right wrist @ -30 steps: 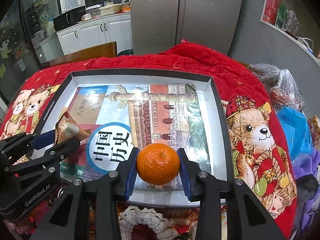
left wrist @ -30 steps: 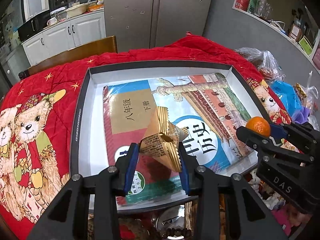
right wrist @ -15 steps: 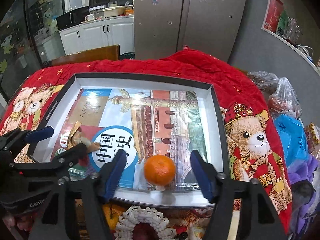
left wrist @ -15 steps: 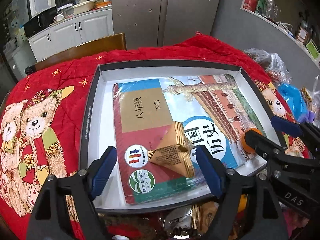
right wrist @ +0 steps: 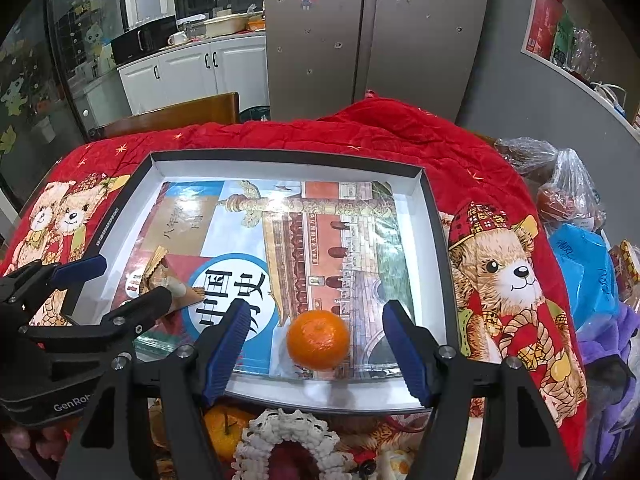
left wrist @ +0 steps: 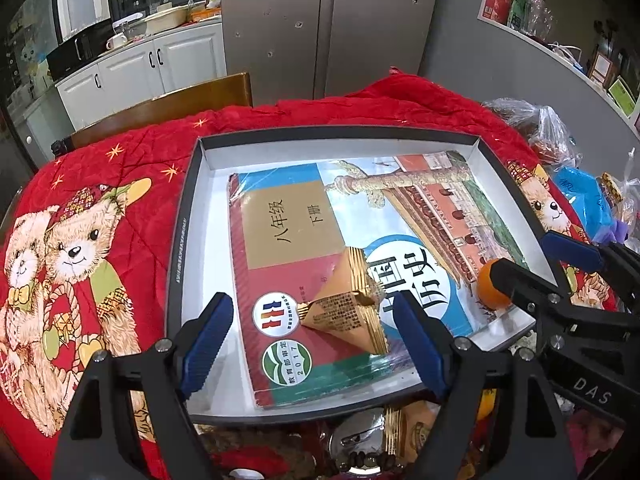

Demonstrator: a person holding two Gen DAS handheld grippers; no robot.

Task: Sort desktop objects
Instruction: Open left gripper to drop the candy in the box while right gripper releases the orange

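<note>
Left gripper (left wrist: 312, 344): jaws spread wide, grasping nothing. Its blue pads (left wrist: 206, 344) stand either side of the packet (left wrist: 348, 304), clear of it. The packet, a gold pyramid-shaped wrapper with printed text, lies on the book (left wrist: 288, 240) at lower centre of the left view.

Right gripper (right wrist: 316, 354): jaws likewise spread, released. The orange (right wrist: 318, 339) sits between the pads at lower centre of the right view, touching neither. It rests on the book's near right corner, close to the tray's front rim.

The book is a textbook with a red, tan and blue cover bearing Chinese characters and a picture of a gate building. It lies flat in the tray (right wrist: 434, 216) and fills most of its white floor.

The tray, dark-rimmed, rests on a red quilt (left wrist: 120, 168) printed with teddy bears.

At the right edge of both views, plastic bags (right wrist: 568, 184) lie beside the quilt. In the upper left, a wooden chair back (left wrist: 160, 110) stands behind the table, with white cabinets (right wrist: 188, 70) beyond.
</note>
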